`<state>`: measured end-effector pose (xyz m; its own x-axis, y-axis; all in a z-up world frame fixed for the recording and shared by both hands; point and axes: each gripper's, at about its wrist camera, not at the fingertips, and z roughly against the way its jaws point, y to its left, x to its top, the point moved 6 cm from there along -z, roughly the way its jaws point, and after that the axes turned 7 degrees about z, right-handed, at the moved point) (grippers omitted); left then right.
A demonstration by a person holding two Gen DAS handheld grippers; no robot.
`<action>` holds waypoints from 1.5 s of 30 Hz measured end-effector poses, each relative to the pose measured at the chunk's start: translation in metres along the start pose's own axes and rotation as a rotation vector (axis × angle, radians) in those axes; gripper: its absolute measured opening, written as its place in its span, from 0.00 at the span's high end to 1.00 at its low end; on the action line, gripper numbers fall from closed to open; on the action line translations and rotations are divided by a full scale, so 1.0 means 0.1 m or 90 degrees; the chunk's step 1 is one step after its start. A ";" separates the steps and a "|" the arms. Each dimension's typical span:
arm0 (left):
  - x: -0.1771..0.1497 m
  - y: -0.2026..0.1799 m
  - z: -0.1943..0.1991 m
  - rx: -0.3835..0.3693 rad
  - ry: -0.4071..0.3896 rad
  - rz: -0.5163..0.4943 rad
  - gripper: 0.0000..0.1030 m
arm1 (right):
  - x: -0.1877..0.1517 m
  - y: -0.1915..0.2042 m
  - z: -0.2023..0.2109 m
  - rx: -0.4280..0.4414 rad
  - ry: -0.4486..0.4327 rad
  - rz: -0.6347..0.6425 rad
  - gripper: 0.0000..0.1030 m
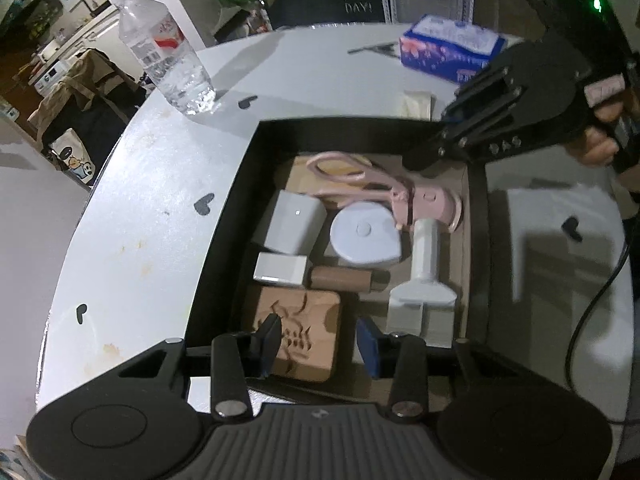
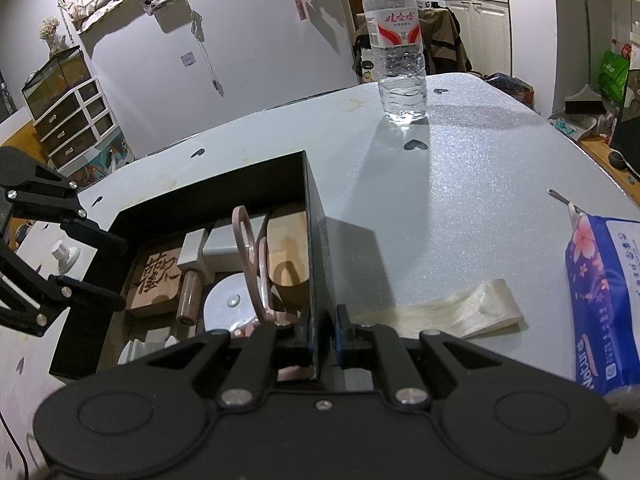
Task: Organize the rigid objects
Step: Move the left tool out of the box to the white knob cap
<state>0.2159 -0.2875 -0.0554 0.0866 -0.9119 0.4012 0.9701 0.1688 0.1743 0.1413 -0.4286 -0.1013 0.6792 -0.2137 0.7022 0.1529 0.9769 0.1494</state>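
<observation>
Your right hand-held gripper point(image 2: 324, 340) clamps the black box's wall point(image 2: 316, 240) while your left hand-held gripper point(image 1: 320, 344) hangs open and empty over the carved wooden block point(image 1: 296, 332); pink scissors point(image 1: 360, 188) lie diagonally inside, and only the right view shows the tissue pack's side point(image 2: 600, 300).

A pale, speckled desk point(image 2: 460, 184) with dark heart marks carries a black box point(image 2: 316, 216) at 9 o'clock, a clear water bottle point(image 2: 398, 52) at 12, a cream strip point(image 2: 448, 312) at 5, and a blue tissue pack point(image 2: 604, 300) at 4.
</observation>
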 end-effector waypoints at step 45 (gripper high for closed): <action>-1.55 0.27 0.81 0.148 -0.326 0.610 0.00 | 0.00 0.04 0.06 -0.025 0.000 0.010 0.92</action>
<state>0.2101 -0.1112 -0.0401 0.6219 -0.1133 0.7748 0.4806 0.8364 -0.2635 0.1381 -0.4248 -0.0967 0.6817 -0.1985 0.7042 0.1702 0.9791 0.1113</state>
